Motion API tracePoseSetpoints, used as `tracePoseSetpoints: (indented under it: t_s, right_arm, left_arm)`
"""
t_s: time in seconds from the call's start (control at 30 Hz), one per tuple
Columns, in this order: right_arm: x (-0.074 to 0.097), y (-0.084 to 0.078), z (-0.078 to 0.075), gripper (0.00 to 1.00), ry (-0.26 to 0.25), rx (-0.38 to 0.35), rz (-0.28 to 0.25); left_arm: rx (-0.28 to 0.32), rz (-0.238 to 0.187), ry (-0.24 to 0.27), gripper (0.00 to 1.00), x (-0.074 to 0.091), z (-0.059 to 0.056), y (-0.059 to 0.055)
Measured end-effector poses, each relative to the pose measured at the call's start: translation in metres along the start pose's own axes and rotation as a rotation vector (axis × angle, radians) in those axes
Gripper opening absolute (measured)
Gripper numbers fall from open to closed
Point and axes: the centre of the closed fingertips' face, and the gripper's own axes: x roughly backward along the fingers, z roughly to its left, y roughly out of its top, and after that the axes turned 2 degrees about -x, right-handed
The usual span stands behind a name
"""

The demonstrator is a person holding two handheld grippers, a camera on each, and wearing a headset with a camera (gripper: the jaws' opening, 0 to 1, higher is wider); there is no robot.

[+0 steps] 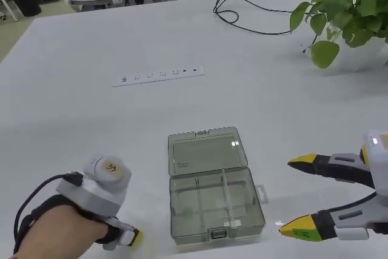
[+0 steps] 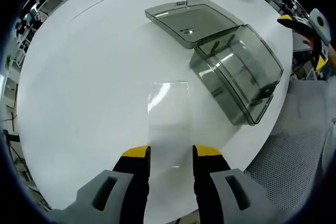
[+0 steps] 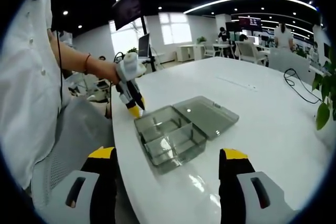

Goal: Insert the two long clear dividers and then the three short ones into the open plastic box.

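Now the open plastic box point(image 1: 215, 207) is placed on the counter point(image 1: 91, 47) — the right tool point(image 1: 290, 196) is spread wide; a clear divider point(image 2: 168, 103) is seen at the left tool point(image 2: 171, 152), whose grip cannot be told.

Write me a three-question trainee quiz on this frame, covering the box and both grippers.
1. True or false: the lid of the plastic box is shut.
2. Multiple choice: the jaws of the right gripper are A) wide apart with nothing between them, B) clamped on the lid, C) down inside the box.
3. Short answer: in the left gripper view, what clear flat piece shows just ahead of the left gripper?

Key: 1 false, the lid lies folded back, open. 2 A. 3 a divider.
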Motion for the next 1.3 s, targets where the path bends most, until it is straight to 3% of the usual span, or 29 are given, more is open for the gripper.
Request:
tracePoseSetpoints:
  t_s: [0.17,0.7,1.07,1.27,1.3]
  right_arm:
    - [0.0,0.0,0.001,0.8,0.0,0.001,0.006]
    - [-0.003,0.01,0.008,0.77,0.001,0.003,0.023]
    - [-0.012,0.031,0.015,0.76,0.005,-0.009,0.014]
    - [-0.021,0.039,0.019,0.71,-0.013,-0.056,0.049]
    - [-0.023,0.043,0.02,0.71,-0.012,-0.046,0.034]
  left_arm:
    - [0.028,-0.023,-0.015,0.3,0.002,-0.002,0.001]
    - [0.145,-0.179,-0.084,0.3,0.026,-0.008,0.013]
    - [0.196,-0.305,-0.149,0.3,0.049,-0.023,0.036]
    - [0.214,-0.379,-0.204,0.3,0.06,-0.038,0.053]
    - [0.214,-0.387,-0.211,0.3,0.062,-0.041,0.054]
